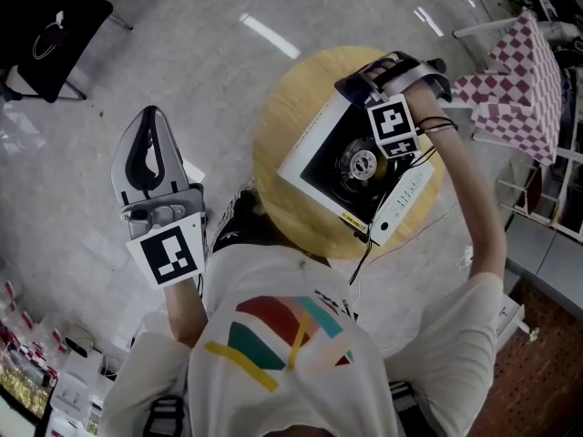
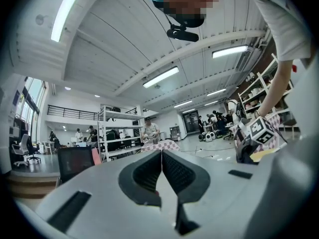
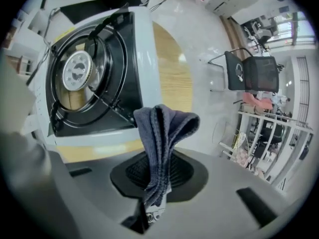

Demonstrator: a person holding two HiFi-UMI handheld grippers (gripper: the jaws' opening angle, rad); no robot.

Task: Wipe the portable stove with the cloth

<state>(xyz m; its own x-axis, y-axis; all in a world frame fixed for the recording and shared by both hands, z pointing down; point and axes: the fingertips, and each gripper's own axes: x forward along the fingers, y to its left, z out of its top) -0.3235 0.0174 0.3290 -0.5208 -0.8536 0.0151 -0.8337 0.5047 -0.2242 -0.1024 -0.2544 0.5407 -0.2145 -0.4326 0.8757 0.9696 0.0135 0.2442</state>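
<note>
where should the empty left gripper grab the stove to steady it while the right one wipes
Probably the white rim on the left edge of the stove, coming from the left: a straight bare edge the jaws can straddle, clear of the burner and the right gripper's cloth. The left gripper is shut, so open it first.

The cloth [image 3: 162, 133] hides a corner of the portable stove [image 3: 94, 73], perhaps touching it.
</note>
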